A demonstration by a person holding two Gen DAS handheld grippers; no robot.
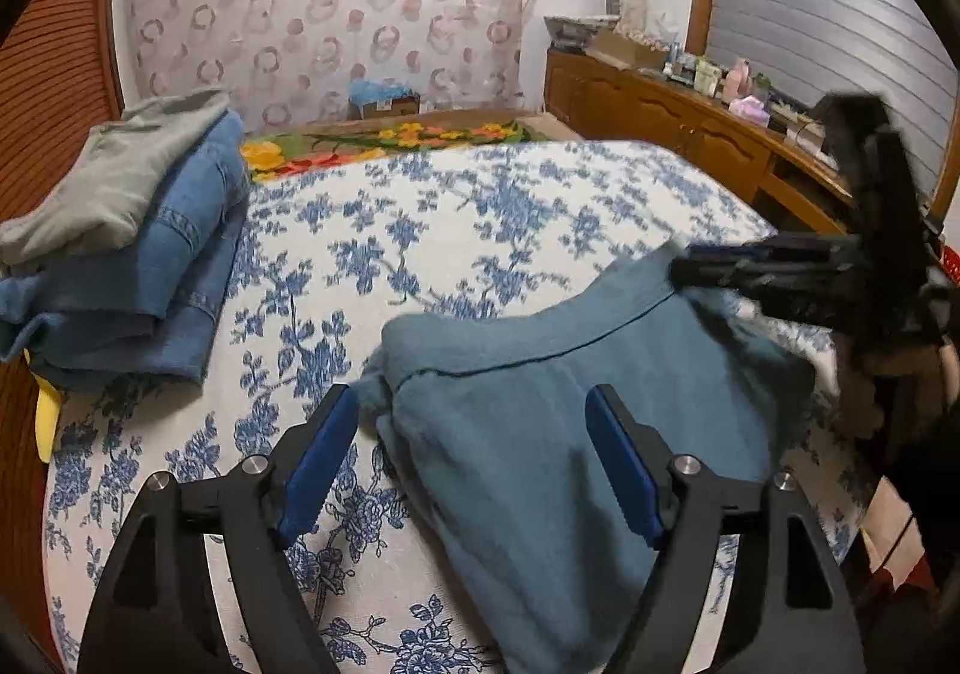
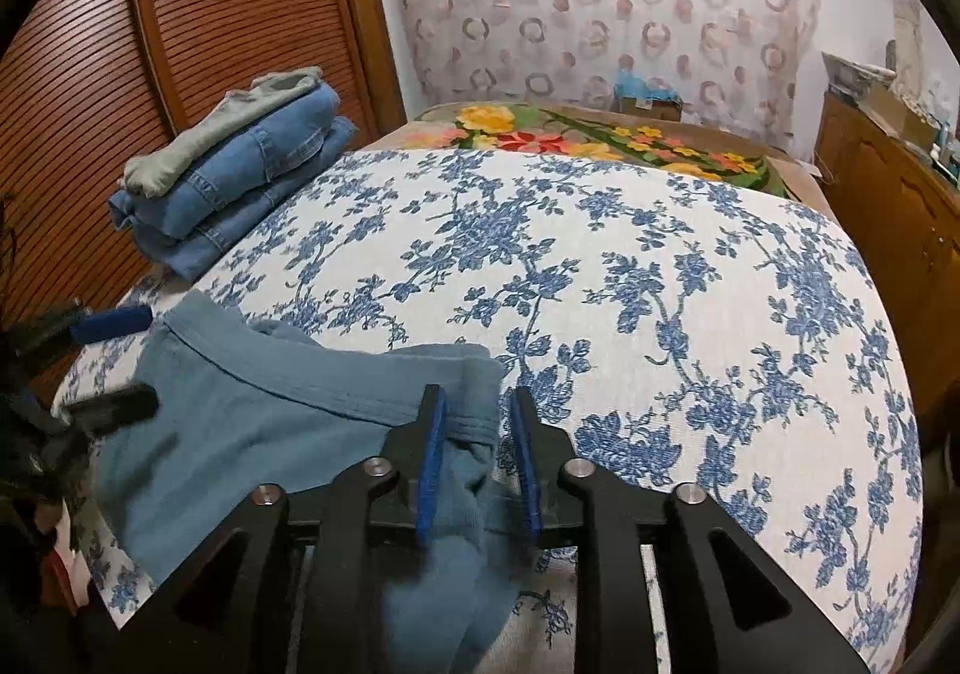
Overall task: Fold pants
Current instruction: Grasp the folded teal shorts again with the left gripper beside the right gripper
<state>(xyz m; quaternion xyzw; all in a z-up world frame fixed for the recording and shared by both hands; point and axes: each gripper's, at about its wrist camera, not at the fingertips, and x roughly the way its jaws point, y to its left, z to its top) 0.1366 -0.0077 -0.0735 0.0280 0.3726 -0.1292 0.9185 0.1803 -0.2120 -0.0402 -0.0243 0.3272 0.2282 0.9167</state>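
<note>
Teal-blue pants (image 1: 540, 434) (image 2: 252, 434) lie in a folded heap on the blue-flowered white bedspread (image 1: 420, 230) (image 2: 660, 284), at its near edge. My left gripper (image 1: 474, 413) stands open, its blue pads wide apart on either side of the cloth's near corner and not pressing it. In the right wrist view that gripper (image 2: 129, 365) shows at the left edge, straddling the waistband end. My right gripper (image 2: 477, 404) has its jaws a little apart, with a bunched corner of the pants lying loose between the pads. In the left wrist view it (image 1: 684, 269) is blurred at the waistband's far end.
A stack of folded jeans topped by a grey-green garment (image 1: 120, 254) (image 2: 240, 176) sits at the bed's far left corner. Slatted wooden doors (image 2: 120, 44) stand to the left. A flowered rug (image 2: 570, 134) lies beyond the bed, and a cluttered wooden dresser (image 1: 660, 110) stands on the right.
</note>
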